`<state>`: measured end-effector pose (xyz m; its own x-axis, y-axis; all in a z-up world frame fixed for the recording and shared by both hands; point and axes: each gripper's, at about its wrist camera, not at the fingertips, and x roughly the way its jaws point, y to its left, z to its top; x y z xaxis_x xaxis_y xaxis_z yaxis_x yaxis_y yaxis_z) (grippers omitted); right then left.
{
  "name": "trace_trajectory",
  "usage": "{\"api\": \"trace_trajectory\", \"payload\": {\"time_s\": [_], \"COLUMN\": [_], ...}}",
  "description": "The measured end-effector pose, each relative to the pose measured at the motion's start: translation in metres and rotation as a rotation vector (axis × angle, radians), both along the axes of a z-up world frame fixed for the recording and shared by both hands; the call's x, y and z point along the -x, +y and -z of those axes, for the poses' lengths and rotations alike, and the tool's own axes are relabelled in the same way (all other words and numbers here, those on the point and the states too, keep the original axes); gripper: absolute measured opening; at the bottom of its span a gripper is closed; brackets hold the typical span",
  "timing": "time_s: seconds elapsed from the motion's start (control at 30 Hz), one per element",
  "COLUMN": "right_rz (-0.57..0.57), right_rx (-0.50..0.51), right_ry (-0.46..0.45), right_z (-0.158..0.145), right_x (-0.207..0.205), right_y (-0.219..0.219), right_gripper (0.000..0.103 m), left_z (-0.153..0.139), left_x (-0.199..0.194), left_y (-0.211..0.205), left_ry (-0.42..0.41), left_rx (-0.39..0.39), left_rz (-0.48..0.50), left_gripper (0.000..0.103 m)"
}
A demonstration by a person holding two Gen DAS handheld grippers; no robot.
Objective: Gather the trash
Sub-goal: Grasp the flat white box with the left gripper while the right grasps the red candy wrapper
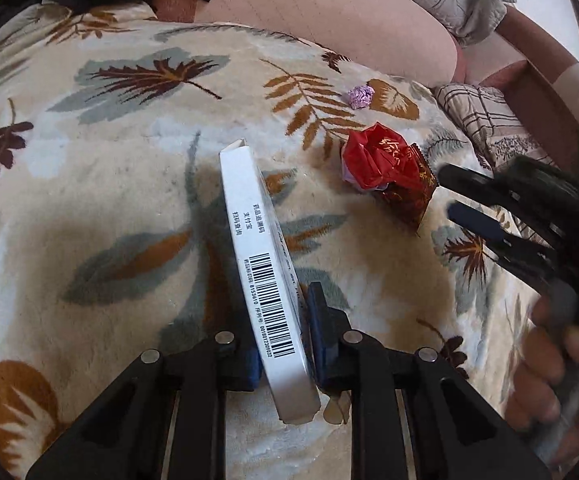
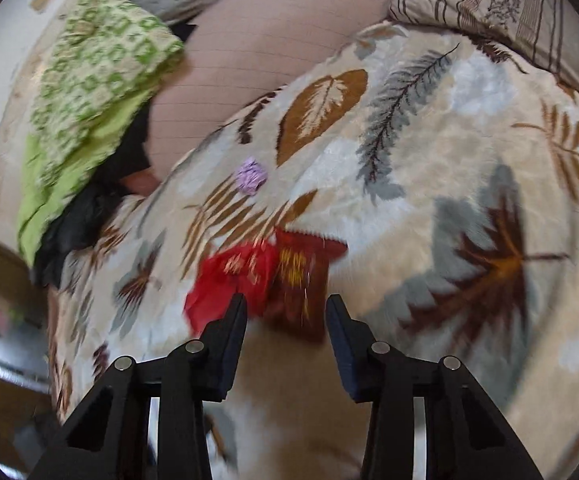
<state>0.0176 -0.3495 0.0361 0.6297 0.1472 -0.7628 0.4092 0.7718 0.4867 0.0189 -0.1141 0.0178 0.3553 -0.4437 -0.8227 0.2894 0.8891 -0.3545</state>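
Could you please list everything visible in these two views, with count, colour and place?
box: one, white with barcode, clamped in left tool
red wrapper: one, crumpled, red and dark red, on blanket ahead of right tool
paper ball: one, lilac, on blanket beyond the wrapper
blanket: one, cream with leaf print, underneath everything
green cloth: one, green-patterned, beside the blanket
plaid pillow: one, beige, far edge
left tool: black, shut on box
right tool: black, open
hand: one, holding right tool
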Motion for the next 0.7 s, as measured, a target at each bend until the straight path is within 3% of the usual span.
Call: {"api": "trace_trajectory", "payload": {"time_s": [0.13,0.23,0.57,0.7], "right_rz": [0.028,0.049,0.135,0.119], "right_rx": [-0.017,-0.027,0.122,0.175], "right_ry": [0.061,0.025,-0.125,-0.089], "right_z": [0.02,0.022,-0.034,-0.024], "right_x": [-0.023,-0.012,0.109,0.12], "right_y": [-0.002,-0.001,0.011,0.007], "right_gripper": [0.039,0.032,0.032,0.032], "left_z": [0.0,0.0,-0.011,-0.009], "left_x": [-0.003,-0.006,0.01,0.018], "left_y": [-0.004,-0.003,-0.017,-0.03], "left_ry": [-0.012,-0.022,-0.077,-0.086], "left_rx": [-0.008,-0.001,0.047,0.014], "left_rz": [-0.001,-0.001,0.117,0.166], "left_gripper": [0.019,0.019,0.015,0.015]}}
